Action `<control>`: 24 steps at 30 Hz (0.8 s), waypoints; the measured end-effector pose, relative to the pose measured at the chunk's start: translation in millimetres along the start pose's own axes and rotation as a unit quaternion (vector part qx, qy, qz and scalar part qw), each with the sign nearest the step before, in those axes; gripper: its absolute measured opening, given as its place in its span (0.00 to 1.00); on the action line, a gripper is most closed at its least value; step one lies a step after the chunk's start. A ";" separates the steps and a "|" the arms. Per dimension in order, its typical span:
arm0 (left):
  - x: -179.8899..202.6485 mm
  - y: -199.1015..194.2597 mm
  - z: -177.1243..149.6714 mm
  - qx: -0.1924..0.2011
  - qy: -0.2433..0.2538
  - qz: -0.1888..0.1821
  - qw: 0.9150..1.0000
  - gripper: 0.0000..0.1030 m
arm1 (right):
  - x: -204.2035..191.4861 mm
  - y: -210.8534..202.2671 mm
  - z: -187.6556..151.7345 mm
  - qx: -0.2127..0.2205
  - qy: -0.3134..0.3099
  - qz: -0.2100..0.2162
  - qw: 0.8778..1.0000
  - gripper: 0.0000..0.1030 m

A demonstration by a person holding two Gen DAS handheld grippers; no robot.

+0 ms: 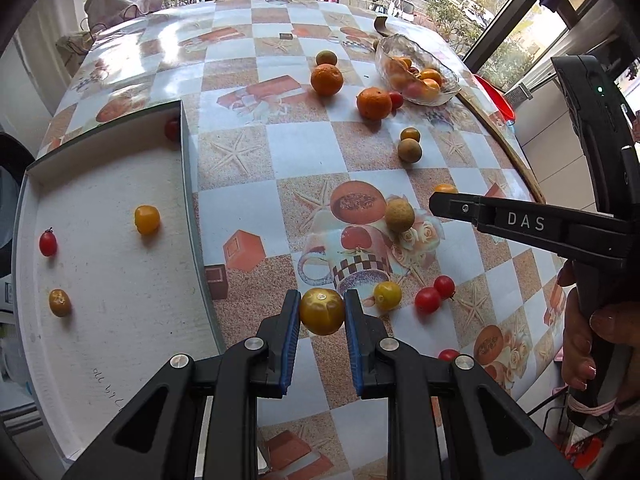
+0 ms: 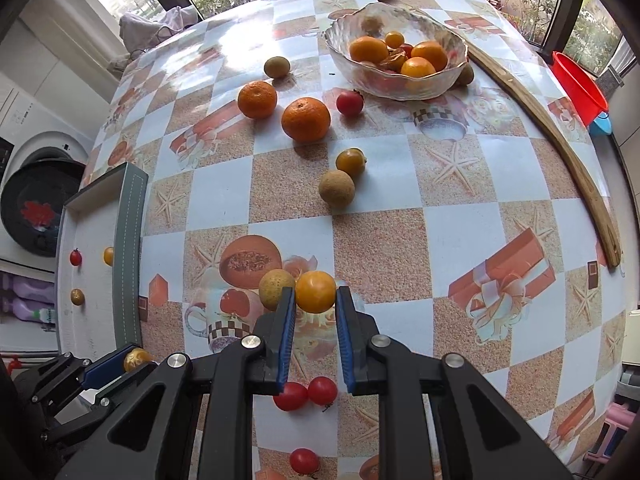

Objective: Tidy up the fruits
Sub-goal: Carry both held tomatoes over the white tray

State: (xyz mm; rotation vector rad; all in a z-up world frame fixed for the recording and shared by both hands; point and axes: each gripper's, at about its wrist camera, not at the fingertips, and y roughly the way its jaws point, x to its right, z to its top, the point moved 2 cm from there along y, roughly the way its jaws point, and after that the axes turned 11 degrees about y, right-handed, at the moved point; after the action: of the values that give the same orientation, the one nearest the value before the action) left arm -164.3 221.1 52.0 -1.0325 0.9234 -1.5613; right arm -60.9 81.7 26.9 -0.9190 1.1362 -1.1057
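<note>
My left gripper [image 1: 322, 312] is shut on a dark yellow tomato [image 1: 322, 311], held just right of the white tray [image 1: 120, 320]; it also shows in the right wrist view [image 2: 134, 360]. My right gripper [image 2: 316, 300] is shut on a yellow-orange tomato [image 2: 315, 291] above the table, next to a tan longan [image 2: 276, 288]. The tray holds a yellow tomato [image 1: 147, 219], a red tomato [image 1: 47, 243] and a brownish fruit [image 1: 60, 303]. A glass bowl [image 2: 432, 84] of oranges and small fruit stands at the far right.
Two mandarins [image 2: 306, 119] [image 2: 257, 99], a red tomato [image 2: 350, 103], a longan [image 2: 337, 188] and a yellow tomato [image 2: 351, 161] lie mid-table. Red cherry tomatoes [image 2: 306, 393] lie near my right gripper. A curved wooden stick [image 2: 560, 148] lies along the right edge.
</note>
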 end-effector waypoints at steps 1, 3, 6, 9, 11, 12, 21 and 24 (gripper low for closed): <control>-3.0 -2.8 0.3 0.003 -0.003 0.002 1.000 0.23 | -4.5 -0.2 0.2 0.000 -0.004 0.002 1.000 0.21; -11.2 -9.1 0.0 0.009 -0.012 0.006 1.000 0.23 | -13.8 -0.2 0.7 -0.001 -0.013 0.007 1.000 0.21; -23.1 -17.3 -1.3 0.018 -0.024 0.018 0.999 0.23 | -29.4 0.1 2.0 -0.002 -0.024 0.014 1.000 0.21; -37.0 -24.6 -7.1 0.023 -0.042 0.027 0.999 0.23 | -45.6 0.4 2.6 -0.004 -0.037 0.021 0.999 0.21; -45.9 -29.5 -12.2 0.025 -0.053 0.035 0.998 0.23 | -57.5 0.7 2.1 -0.006 -0.048 0.025 0.999 0.21; -50.3 -32.1 -14.8 0.027 -0.059 0.039 0.997 0.23 | -63.5 0.9 1.6 -0.007 -0.054 0.028 0.998 0.21; -92.3 -49.2 -42.7 0.035 -0.110 0.072 0.991 0.23 | -120.7 5.5 -8.2 -0.018 -0.104 0.048 0.993 0.21; -105.5 -50.3 -53.2 0.032 -0.123 0.080 0.989 0.23 | -141.7 8.3 -13.8 -0.024 -0.118 0.056 0.991 0.21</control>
State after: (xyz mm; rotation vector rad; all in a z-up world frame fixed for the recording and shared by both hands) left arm -216.9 337.8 62.6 -1.0507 0.7606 -1.2891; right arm -81.0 221.4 47.1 -0.9838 1.0100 -0.8556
